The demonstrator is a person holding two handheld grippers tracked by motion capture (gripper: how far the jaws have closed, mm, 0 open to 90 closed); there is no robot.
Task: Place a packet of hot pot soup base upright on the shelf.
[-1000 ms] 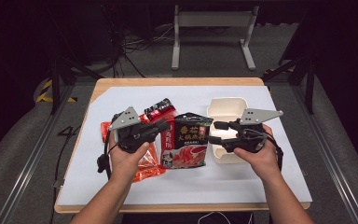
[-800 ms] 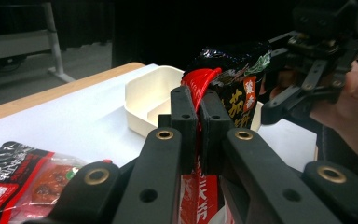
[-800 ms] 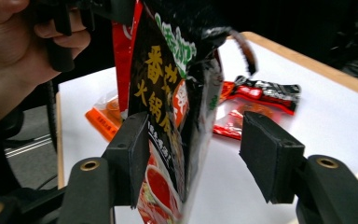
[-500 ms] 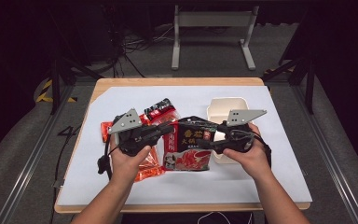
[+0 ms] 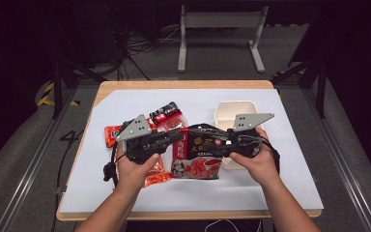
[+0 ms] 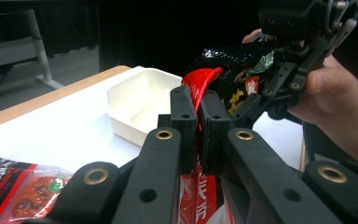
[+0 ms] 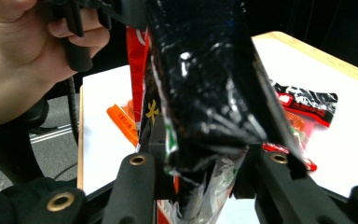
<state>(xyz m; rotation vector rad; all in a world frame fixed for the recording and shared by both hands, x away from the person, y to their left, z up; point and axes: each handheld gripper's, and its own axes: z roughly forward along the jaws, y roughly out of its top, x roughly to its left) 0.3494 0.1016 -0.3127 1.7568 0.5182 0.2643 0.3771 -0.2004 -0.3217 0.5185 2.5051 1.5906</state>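
Observation:
A large black and red noodle packet hangs above the white table cover, held between both grippers. My left gripper is shut on the packet's red left edge, which runs pinched between the two pads of my left gripper. My right gripper has just been closing its jaws on the packet's right side. In the right gripper view the crumpled black film of the packet sits between the jaws of my right gripper, and both pads press on it. The right gripper also appears in the left gripper view.
A white empty food box stands behind the right gripper. Small red and black sauce packets lie behind the left gripper, and orange ones lie under the left hand. The white table cover reaches almost to the wooden table's edges.
The right gripper moved left from beside the white box to the packet's right side and closed its jaws on it. The left gripper kept still, holding the packet.

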